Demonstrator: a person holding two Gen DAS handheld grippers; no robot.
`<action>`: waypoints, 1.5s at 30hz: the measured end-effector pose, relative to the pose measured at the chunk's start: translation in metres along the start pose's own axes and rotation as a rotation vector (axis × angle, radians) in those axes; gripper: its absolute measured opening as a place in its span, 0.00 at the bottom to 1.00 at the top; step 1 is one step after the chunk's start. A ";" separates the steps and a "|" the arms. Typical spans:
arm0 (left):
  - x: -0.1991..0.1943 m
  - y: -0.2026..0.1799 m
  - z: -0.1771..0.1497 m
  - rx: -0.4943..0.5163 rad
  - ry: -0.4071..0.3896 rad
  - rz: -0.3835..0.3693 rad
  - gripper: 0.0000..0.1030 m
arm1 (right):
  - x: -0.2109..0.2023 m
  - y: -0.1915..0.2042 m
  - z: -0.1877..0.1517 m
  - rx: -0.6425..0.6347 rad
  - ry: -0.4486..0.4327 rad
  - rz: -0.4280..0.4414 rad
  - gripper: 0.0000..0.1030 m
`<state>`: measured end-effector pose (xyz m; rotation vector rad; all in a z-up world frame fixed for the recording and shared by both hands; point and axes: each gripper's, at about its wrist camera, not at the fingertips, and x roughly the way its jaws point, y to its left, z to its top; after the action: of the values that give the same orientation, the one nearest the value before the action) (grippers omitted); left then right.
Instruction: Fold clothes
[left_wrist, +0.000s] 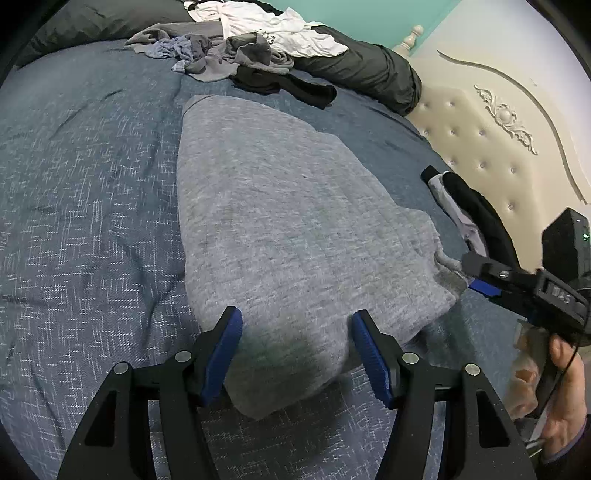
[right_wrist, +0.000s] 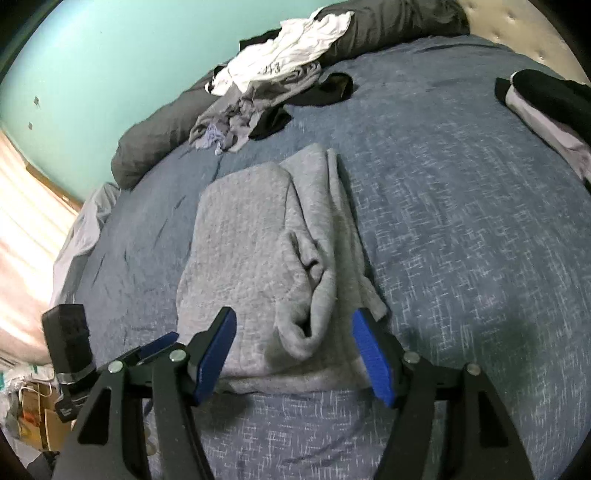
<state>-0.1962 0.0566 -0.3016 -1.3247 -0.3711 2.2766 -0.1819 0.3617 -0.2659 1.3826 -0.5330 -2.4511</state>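
Grey garment: a grey garment (left_wrist: 295, 229) lies on the blue bedspread (left_wrist: 92, 206), already doubled lengthwise into a long strip, with a loose flap rolled along its top (right_wrist: 310, 280)
Left gripper: the left gripper (left_wrist: 295, 354) hovers over the near end of the strip, its jaws apart and holding nothing
Right gripper: the right gripper (right_wrist: 293, 350) hovers over the other end, jaws apart, also empty
Step in hand: my reading is a pause between folds, both tools let go of the cloth
Next move: probably calls for each gripper to pinch a corner of one end and carry it across toward the far end, keeping the layers aligned
Other laundry: a crumpled heap (left_wrist: 236, 48) waits near the dark pillow (left_wrist: 369, 74); a small folded stack (right_wrist: 546, 110) sits beside the headboard (left_wrist: 491, 140)
Hard to tell: what kind of garment it is; how many layers lie under; motion blur softens the cloth edges
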 end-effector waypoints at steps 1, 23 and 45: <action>0.000 0.000 0.000 -0.001 0.001 -0.001 0.64 | 0.003 -0.001 0.000 0.000 0.010 0.004 0.43; 0.001 -0.004 0.000 0.033 0.019 0.004 0.65 | 0.045 -0.038 -0.035 -0.001 0.119 -0.044 0.07; 0.002 -0.004 0.001 0.048 0.022 0.020 0.68 | 0.037 0.007 0.030 -0.162 0.066 -0.117 0.19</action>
<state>-0.1964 0.0606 -0.3010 -1.3345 -0.2952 2.2714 -0.2259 0.3458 -0.2768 1.4586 -0.2382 -2.4665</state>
